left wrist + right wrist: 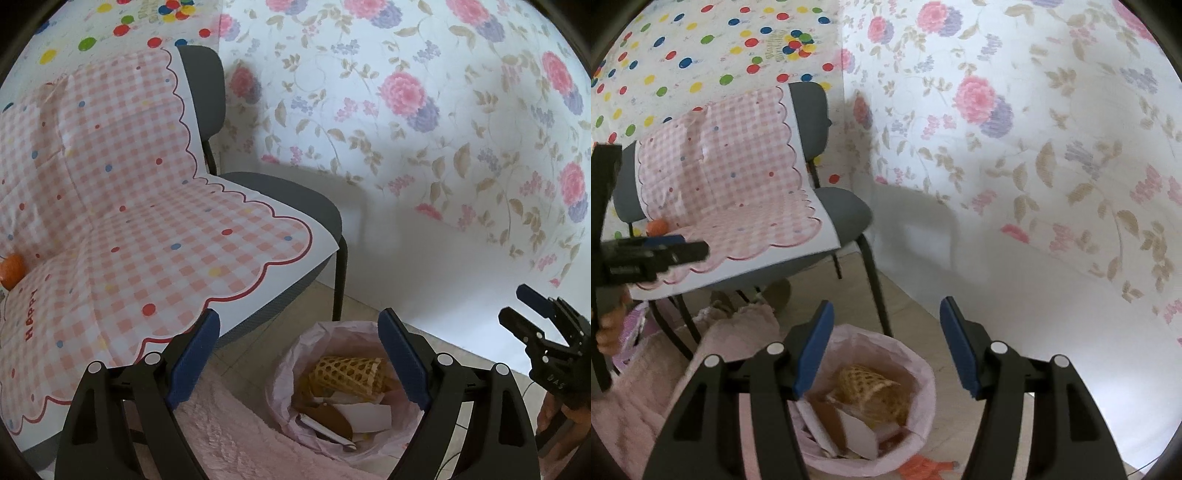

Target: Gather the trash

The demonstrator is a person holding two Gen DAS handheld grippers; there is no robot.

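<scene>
From the left wrist view, the left gripper [299,354] stands with its blue-padded jaws wide apart and nothing between them, hanging over a bin lined with a pink bag [295,369] on the pale floor. Inside lie a yellow foam net [349,373], brown card and white paper scraps [365,415]. To the left is a grey chair [295,199] draped with a pink checked sheet [129,221], and an orange ball [13,269] rests at the fold of seat and back. The right gripper [524,314] shows at the right edge, jaws parted and empty. From the right wrist view, the right gripper [886,343] hovers above the same bin [916,365], fingers well apart with nothing gripped; the net [871,391] and paper [849,424] sit in the bag below. The left gripper [698,251] reaches in from the left edge, in front of the chair [846,210]; its opening cannot be told here. Orange scraps [919,469] lie on the floor just beside the bin
</scene>
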